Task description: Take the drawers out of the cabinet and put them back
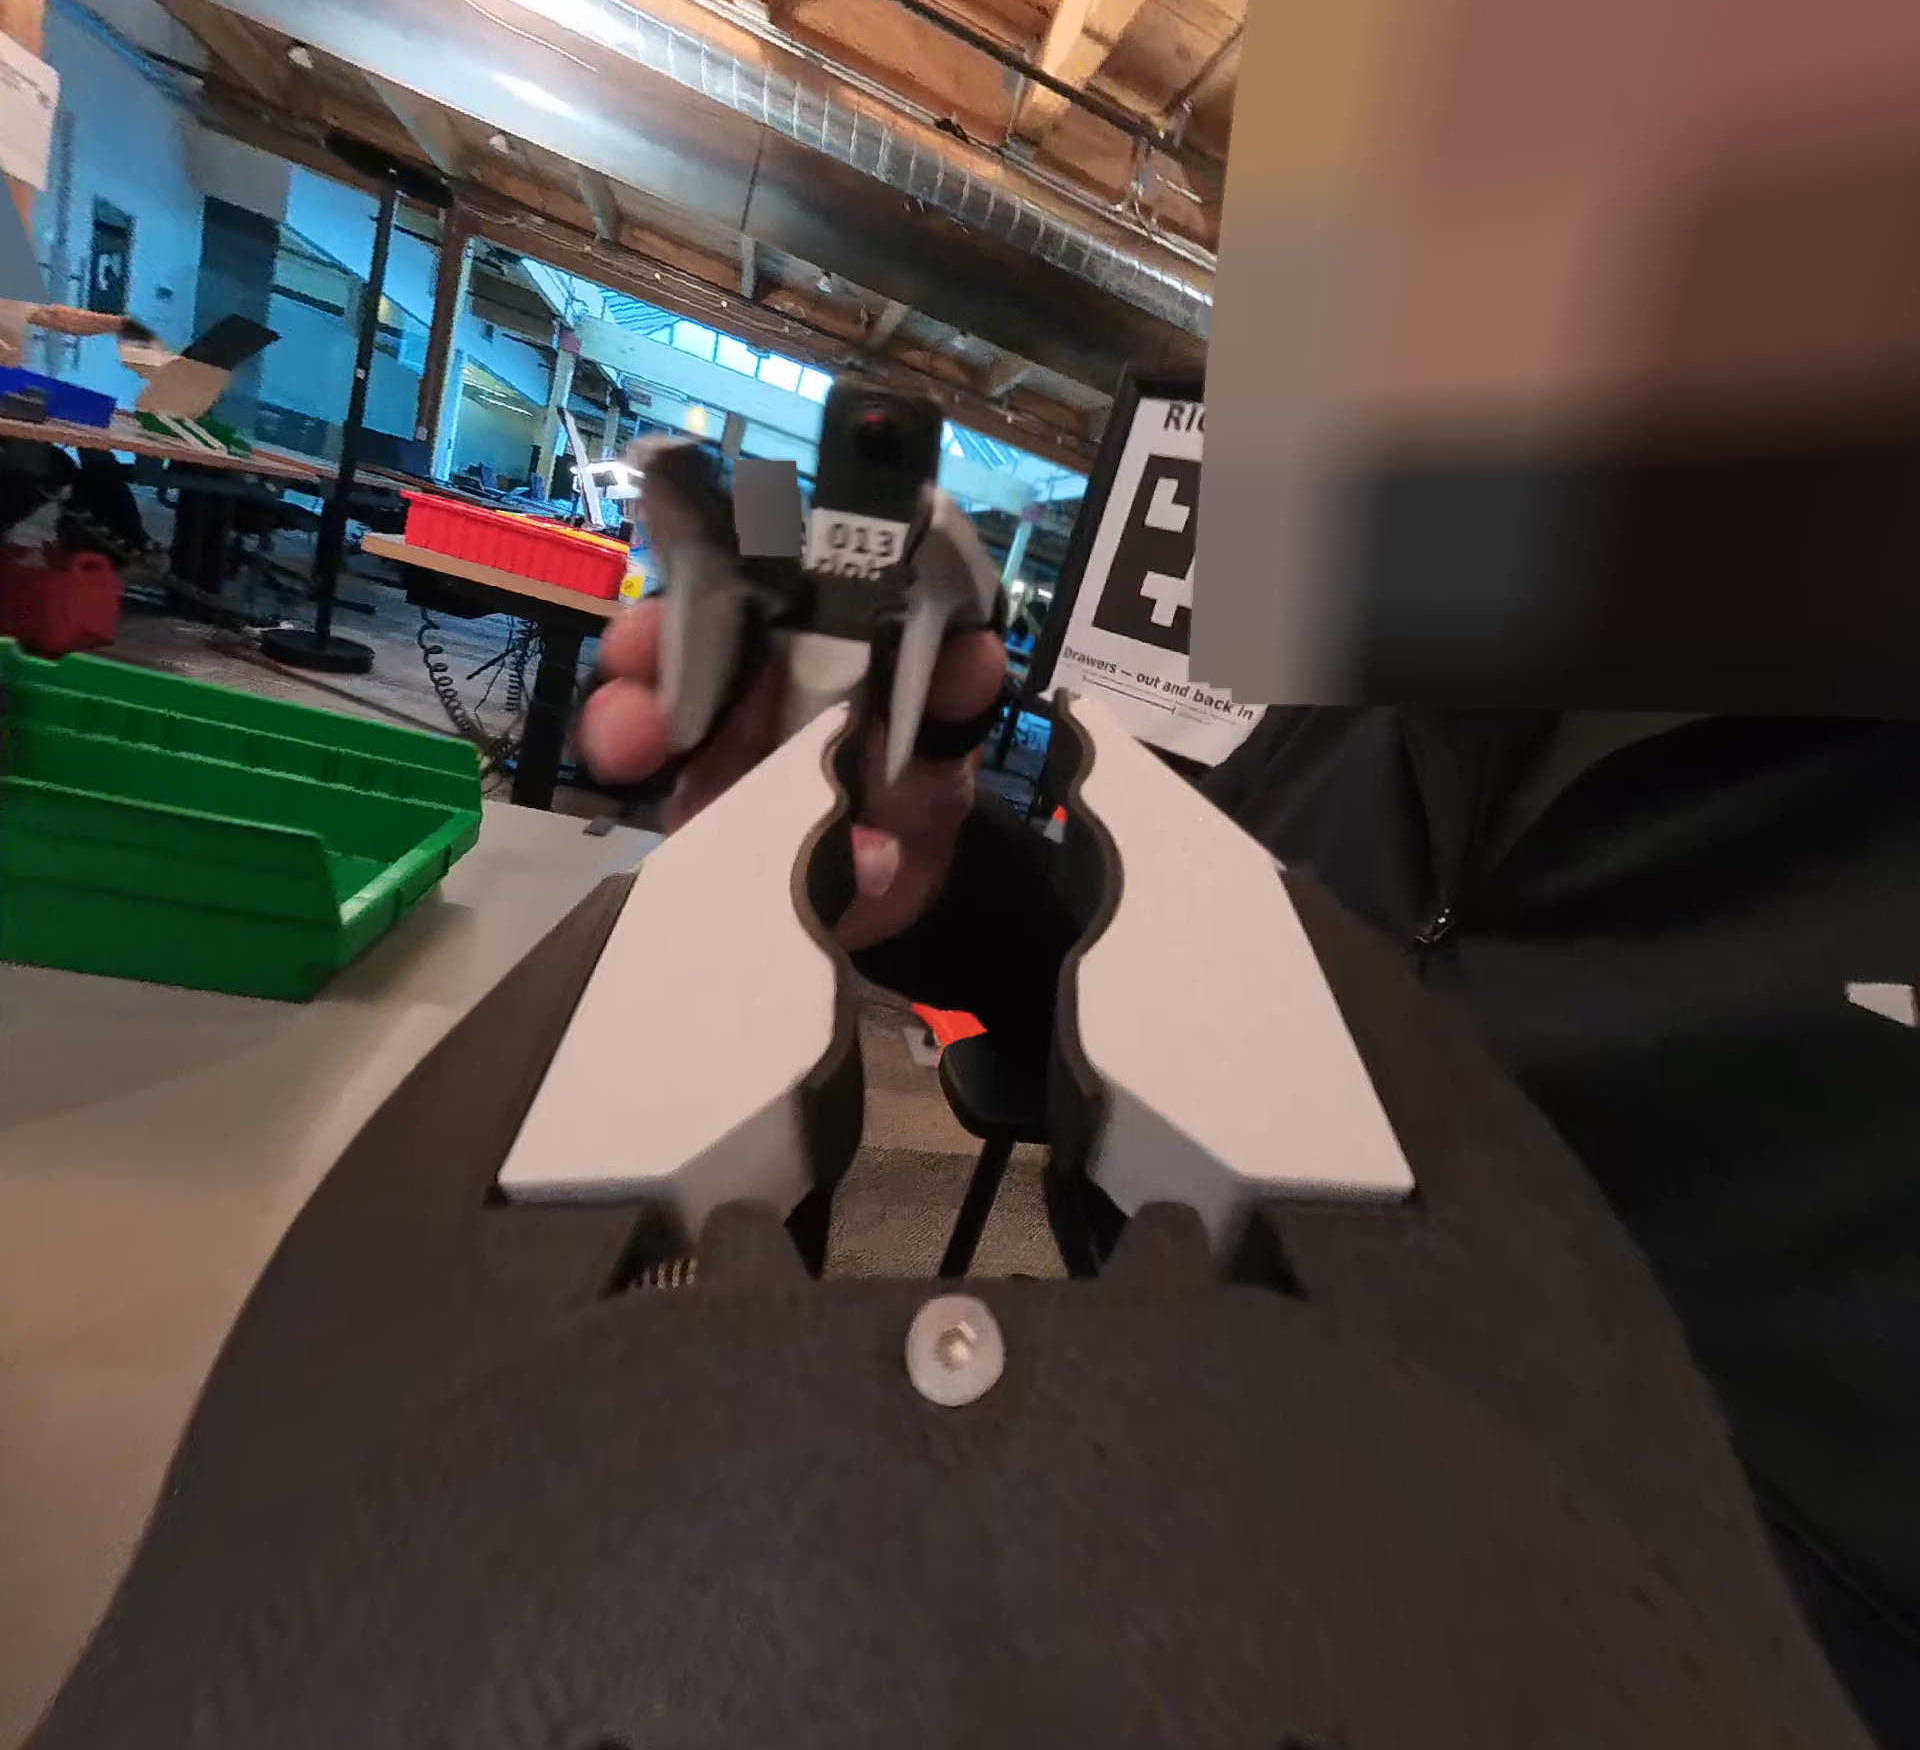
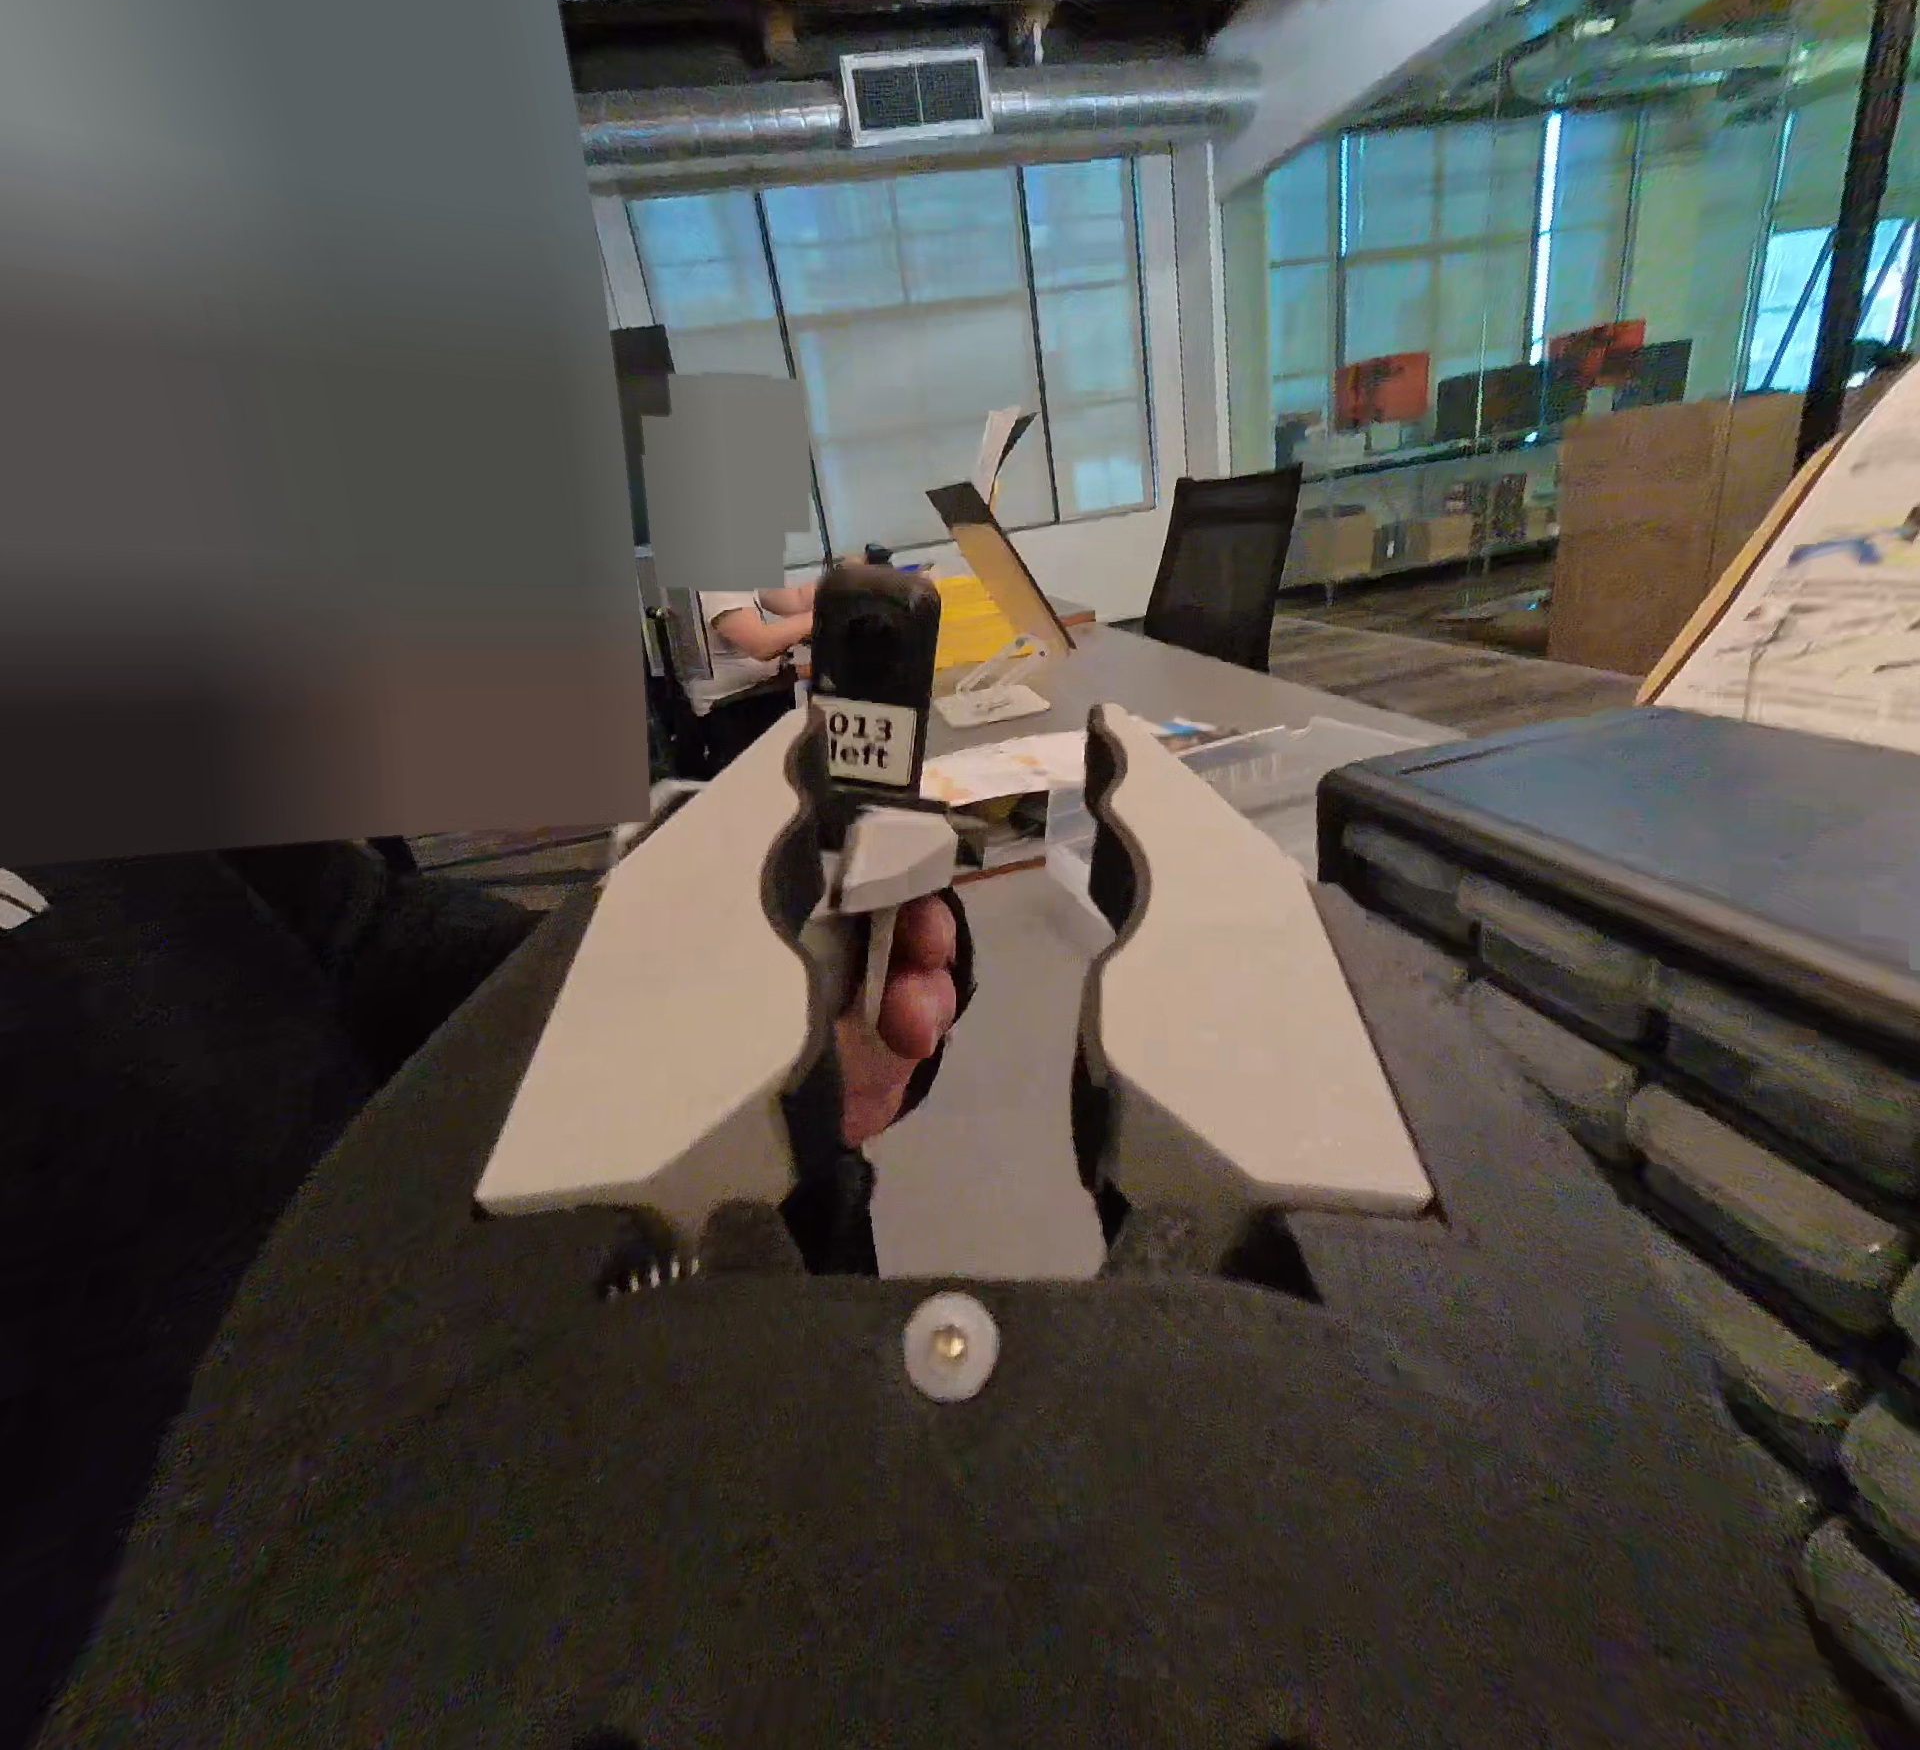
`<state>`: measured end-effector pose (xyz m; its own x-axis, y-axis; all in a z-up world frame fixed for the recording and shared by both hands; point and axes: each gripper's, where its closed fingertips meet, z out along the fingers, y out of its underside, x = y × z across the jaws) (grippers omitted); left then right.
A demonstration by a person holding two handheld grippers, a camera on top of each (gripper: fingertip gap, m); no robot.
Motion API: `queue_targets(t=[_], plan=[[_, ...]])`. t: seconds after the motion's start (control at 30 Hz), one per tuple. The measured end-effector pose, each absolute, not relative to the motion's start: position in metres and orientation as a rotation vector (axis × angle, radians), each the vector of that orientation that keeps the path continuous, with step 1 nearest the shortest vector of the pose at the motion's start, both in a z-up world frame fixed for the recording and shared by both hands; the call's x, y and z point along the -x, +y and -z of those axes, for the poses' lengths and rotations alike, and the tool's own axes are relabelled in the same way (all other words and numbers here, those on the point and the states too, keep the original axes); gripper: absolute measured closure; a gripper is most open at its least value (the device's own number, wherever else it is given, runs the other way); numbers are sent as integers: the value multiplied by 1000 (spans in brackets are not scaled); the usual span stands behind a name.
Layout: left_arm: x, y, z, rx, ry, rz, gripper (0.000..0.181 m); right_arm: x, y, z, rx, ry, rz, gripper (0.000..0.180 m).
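both grippers faced each other above the table [image 1: 208, 1077].
left gripper [image 1: 956, 734] and right gripper [image 2: 951, 744] fingers spread apart, holding nothing; cabinet [image 2: 1662, 869] beside.

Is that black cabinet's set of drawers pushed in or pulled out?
Pushed in: the drawers visible sit flush in the black cabinet; none sticks out.

Cabinet [image 2: 1704, 952] of stacked drawers [image 2: 1558, 1025] on the table [image 2: 1195, 692] at right, office chair [image 2: 1221, 578] behind the table, storage bin [image 1: 229, 827] on the tabletop at left, two grippers facing each other between
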<state>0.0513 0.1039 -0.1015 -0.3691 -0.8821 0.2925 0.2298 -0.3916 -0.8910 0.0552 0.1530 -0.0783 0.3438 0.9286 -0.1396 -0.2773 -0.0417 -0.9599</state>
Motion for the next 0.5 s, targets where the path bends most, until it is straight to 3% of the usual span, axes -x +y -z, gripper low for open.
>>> queue_targets(t=[0.03,0.17,0.23,0.37,0.5], plan=[[-56,97,101,1041,1043,1846,146,-46,154,90,1264,-725,-1136,138],[-70,83,107,1055,1089,1874,141,-16,135,105,1292,-800,-1271,162],[-78,75,108,1047,1098,1911,138,1,128,115,1312,-850,-1268,132],[-89,59,102,1019,1085,1915,109,4,123,113,1290,-850,-1336,133],[-85,52,92,1005,1113,1948,101,-5,117,105,1238,-936,-1302,113]])
